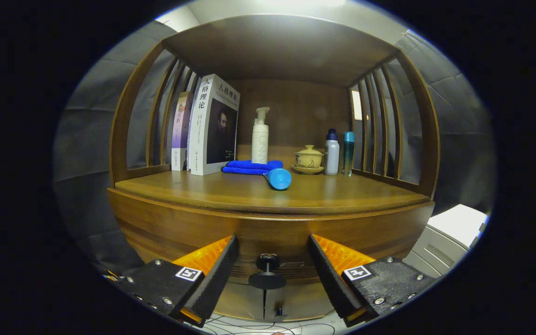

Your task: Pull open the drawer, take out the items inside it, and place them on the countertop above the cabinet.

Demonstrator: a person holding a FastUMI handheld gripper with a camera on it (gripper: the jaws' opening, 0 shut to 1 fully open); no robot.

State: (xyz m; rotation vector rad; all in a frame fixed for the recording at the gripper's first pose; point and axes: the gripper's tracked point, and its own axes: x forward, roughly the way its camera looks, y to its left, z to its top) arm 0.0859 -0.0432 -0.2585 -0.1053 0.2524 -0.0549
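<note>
Cabinet point(268, 223): I see a brown wooden unit with slatted sides and a roof over its top surface; its curved front face fills the space just beyond my fingers.
Bench point(231, 188): the countertop above the cabinet; its front edge is bare, and everything on it stands toward the back.
Books point(214, 124): a large pale one and a thinner purple one point(180, 130) stand upright at the back left corner of the bench, against the left slats.
Cloth point(249, 166): blue, folded, lying flat near the middle of the bench, just right of the large book.
Pump bottle point(260, 137): white, upright, behind the cloth at the back.
Blue cylinder point(278, 178): lies on its side at the cloth's front right end, the nearest thing to the bench's front edge.
Lidded cup point(309, 158): cream, on a saucer, right of the pump bottle.
Two small bottles: a white one with a blue cap point(331, 152) and a teal one point(348, 152), side by side near the right slats.
Drawer knob point(267, 263): dark, round, on the cabinet front below the bench; the drawer looks closed to me, so I cannot see its contents.
Gripper point(272, 260): my jaws stand wide apart, gripping nothing, with the knob between the fingers and nothing blocking it.
</note>
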